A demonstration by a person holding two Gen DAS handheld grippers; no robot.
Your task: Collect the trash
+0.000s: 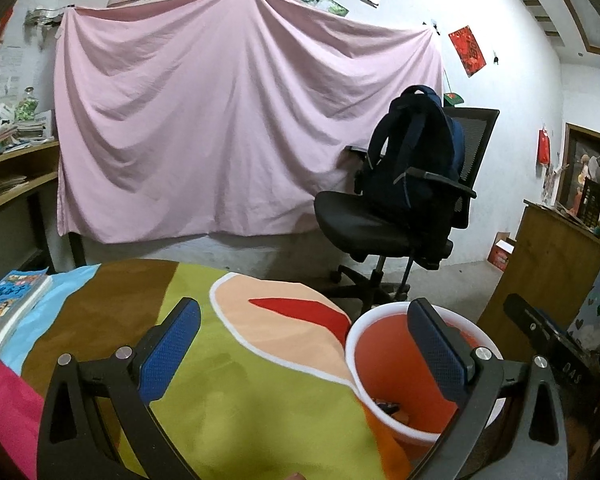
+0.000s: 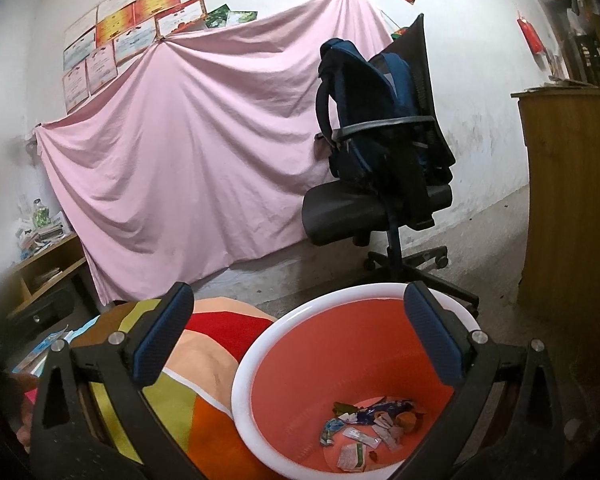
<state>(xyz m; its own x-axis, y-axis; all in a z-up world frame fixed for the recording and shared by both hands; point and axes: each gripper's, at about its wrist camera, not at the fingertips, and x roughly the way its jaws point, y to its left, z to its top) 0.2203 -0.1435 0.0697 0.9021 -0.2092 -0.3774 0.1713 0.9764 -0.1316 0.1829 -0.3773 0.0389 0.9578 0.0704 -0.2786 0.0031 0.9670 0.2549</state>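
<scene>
An orange bin with a white rim (image 2: 268, 344) stands beside the table; several wrappers and paper scraps (image 2: 370, 420) lie on its bottom. In the left wrist view the same bin (image 1: 384, 356) sits at lower right with a few dark scraps inside. My left gripper (image 1: 304, 344) is open and empty above the multicoloured tablecloth (image 1: 240, 400), its right finger over the bin's mouth. My right gripper (image 2: 298, 334) is open and empty, spanning the bin's near rim and the cloth's edge (image 2: 204, 344). No loose trash shows on the cloth.
A black office chair (image 1: 384, 224) with a dark blue backpack (image 1: 416, 148) stands behind the bin. A pink sheet (image 1: 228, 120) covers the wall. A book (image 1: 8, 308) lies at the table's left edge. A wooden cabinet (image 1: 552, 252) is at right, a shelf (image 1: 16, 176) at left.
</scene>
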